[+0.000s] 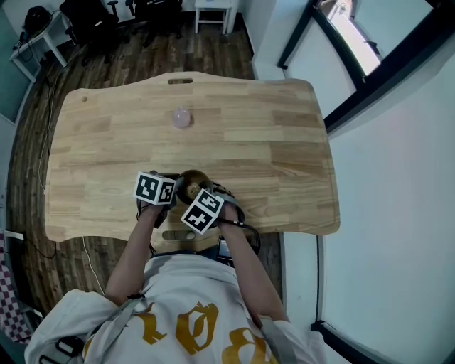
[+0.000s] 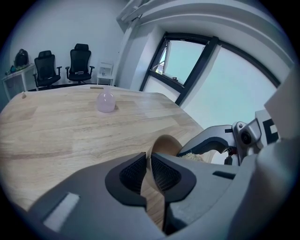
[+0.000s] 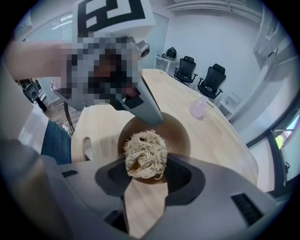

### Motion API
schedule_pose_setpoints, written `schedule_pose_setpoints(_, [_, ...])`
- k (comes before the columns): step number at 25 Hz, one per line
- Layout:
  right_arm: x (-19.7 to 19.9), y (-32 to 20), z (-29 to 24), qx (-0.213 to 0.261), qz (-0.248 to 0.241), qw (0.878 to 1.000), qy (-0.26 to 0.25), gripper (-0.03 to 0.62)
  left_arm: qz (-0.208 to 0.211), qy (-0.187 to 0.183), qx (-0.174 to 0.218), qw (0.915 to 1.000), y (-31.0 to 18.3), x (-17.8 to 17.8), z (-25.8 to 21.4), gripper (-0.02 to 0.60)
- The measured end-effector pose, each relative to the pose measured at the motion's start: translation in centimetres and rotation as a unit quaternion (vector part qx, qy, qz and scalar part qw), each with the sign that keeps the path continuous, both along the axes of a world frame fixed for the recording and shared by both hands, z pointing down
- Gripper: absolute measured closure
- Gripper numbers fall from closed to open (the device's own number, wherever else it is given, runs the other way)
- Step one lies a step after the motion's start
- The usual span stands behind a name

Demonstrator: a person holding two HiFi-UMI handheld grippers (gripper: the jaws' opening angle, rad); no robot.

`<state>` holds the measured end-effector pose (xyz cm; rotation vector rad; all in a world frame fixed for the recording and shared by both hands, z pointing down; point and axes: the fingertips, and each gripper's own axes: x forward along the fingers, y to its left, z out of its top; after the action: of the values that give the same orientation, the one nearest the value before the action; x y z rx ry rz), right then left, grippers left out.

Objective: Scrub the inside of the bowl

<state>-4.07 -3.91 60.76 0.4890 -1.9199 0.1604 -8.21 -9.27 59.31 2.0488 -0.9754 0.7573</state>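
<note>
A small brown wooden bowl (image 1: 190, 186) stands near the table's front edge, between both grippers. My left gripper (image 2: 149, 165) is shut on the bowl's (image 2: 165, 143) thin rim, one pad inside and one outside. My right gripper (image 3: 146, 171) is shut on a pale, fibrous scrubber ball (image 3: 145, 154), held just over the bowl's (image 3: 157, 127) opening. From the left gripper view the scrubber (image 2: 192, 156) shows at the bowl's far edge under the right gripper's jaw. In the head view the left gripper's marker cube (image 1: 155, 188) and the right gripper's marker cube (image 1: 202, 210) hide most of the bowl.
A pale pink translucent ball-like object (image 1: 182, 118) sits alone toward the far side of the light wooden table (image 1: 270, 142). Office chairs (image 1: 99, 21) and a white side table stand beyond the far edge. A window wall runs along the right.
</note>
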Motion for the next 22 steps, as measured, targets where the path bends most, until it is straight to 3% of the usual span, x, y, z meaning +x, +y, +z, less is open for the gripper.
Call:
schedule_pose_setpoints(5, [1.0, -1.9, -0.1, 0.038, 0.043, 0.998, 0.024, 0.413, 0.010, -0.003, 0.003, 0.9999, 0.1, 0.2, -0.2, 0.555])
schedule_pose_setpoints(11, [0.3, -2.7, -0.8, 0.064, 0.043, 0.997, 0.009, 0.413, 0.006, 0.003, 0.002, 1.0000, -0.1, 0.5, -0.4, 0.555])
schedule_pose_setpoints(22, [-1.2, -0.2, 0.3, 0.023, -0.045, 0.999, -0.015, 0.413, -0.014, 0.008, -0.007, 0.9998, -0.2, -0.3, 0.5, 0.555])
